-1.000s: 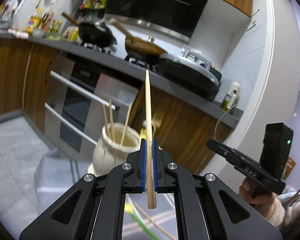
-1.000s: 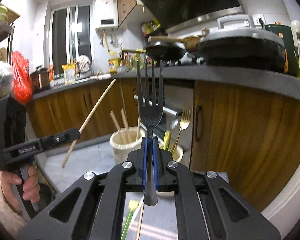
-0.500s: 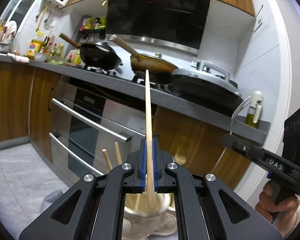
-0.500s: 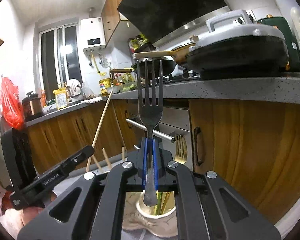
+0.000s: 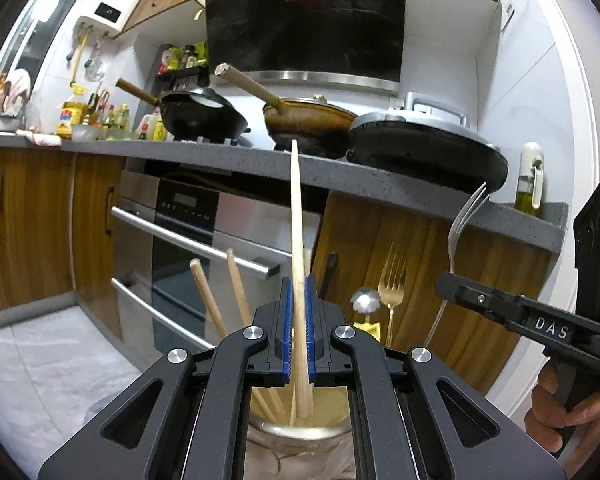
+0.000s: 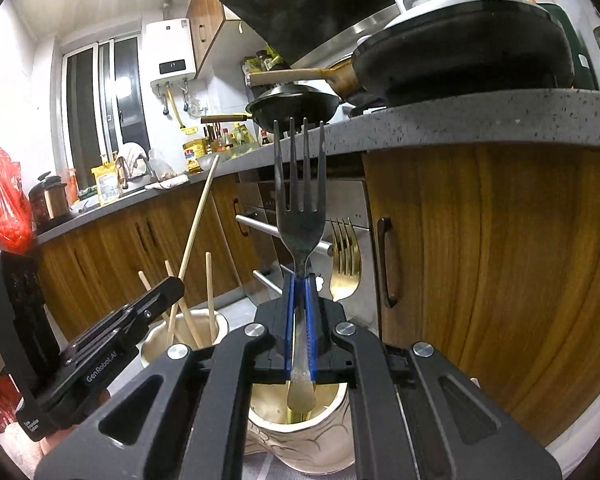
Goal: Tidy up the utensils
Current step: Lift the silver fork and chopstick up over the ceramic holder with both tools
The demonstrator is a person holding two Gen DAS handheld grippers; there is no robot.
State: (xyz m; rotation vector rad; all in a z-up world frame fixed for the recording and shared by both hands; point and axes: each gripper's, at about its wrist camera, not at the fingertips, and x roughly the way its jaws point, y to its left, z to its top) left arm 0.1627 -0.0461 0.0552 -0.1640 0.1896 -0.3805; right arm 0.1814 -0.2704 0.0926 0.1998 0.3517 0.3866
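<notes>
**Chopstick and fork held upright over two jars**

The left gripper (image 5: 298, 328) has its jaws closed tight on a wooden chopstick (image 5: 297, 240), which stands nearly upright; its lower end hangs just inside the mouth of a cream jar (image 6: 156, 350). From the left wrist view only a strip of that jar shows between the gripper's arms, the rest being hidden under the black frame. Other chopsticks (image 5: 208, 300) lean in the same jar, their lower ends hidden.

The right gripper (image 6: 300, 320) is clamped shut on the handle of a dark metal fork (image 6: 300, 216), tines up. The end of the handle hangs over the opening of a second cream jar (image 6: 308, 436), whose sides are partly covered by the gripper. A gold fork (image 6: 344, 264) stands in this jar, half hidden behind the held fork. A round spoon-like end (image 5: 366, 300) stands just beside the gold fork in the left view, too blurred to tell for sure.

A hand (image 5: 560, 416) gripping the right tool is cut off at the frame edge. The jars stand in front of an oven (image 5: 188, 240); what they rest on is hard to make out.
</notes>
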